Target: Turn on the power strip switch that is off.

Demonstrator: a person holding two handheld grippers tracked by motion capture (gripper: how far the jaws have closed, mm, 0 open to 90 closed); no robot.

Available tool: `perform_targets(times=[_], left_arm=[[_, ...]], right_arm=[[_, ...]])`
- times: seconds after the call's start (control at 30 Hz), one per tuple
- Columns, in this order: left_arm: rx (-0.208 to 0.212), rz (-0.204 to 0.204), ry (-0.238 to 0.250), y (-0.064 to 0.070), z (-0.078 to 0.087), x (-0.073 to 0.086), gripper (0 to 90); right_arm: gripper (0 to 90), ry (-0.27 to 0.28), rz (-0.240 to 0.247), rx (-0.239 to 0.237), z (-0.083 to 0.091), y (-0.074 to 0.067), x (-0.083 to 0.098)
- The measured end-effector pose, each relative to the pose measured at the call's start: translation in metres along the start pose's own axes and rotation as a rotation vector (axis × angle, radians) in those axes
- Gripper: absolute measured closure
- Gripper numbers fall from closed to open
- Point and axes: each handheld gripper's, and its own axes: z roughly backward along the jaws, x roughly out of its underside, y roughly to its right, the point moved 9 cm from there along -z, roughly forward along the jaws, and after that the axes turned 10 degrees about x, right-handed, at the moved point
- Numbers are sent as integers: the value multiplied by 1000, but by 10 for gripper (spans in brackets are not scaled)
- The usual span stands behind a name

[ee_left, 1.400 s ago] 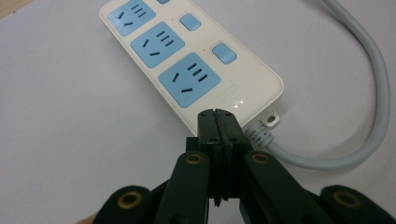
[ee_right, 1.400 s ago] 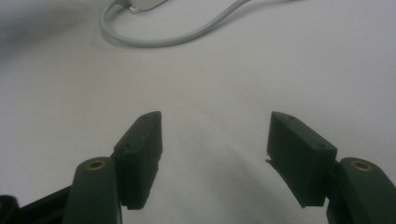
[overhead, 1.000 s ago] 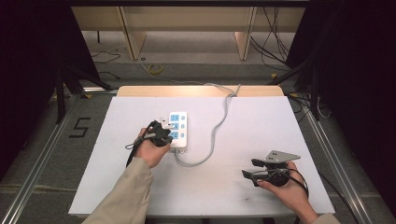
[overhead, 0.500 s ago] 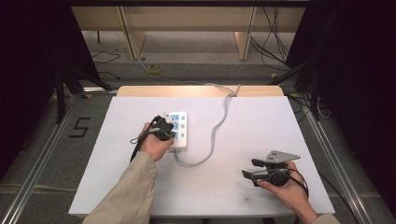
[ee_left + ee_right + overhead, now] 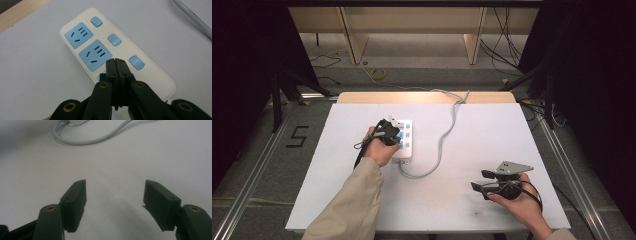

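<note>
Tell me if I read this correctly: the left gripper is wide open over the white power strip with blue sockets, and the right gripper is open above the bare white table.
Not quite. The left gripper is shut, not wide open; the left gripper view shows its jaws pressed together, empty, over the white power strip with blue sockets. The rest holds: the right gripper is open above the bare white table.

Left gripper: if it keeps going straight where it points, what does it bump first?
Most likely the power strip. The left gripper, jaws shut, points at its blue socket, though whether it already touches is unclear.
</note>
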Motion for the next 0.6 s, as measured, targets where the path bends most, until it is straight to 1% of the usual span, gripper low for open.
perform_targets(times=[0.03,0.1,0.27,0.47,0.6], left_arm=[[2,-2,-5,0,0,-1,897],[-1,-2,-1,-1,-1,-4,897],[-6,-4,-9,-3,-3,-5,897],[-13,-9,-2,-6,-3,-10,897],[-16,-10,-7,-7,-4,-13,897]], right_arm=[[360,1,1,-1,0,0,0],[360,0,0,0,0,0,0],[360,3,0,0,0,0,0],[360,4,-2,0,0,0,-1],[360,3,-1,0,0,0,0]])
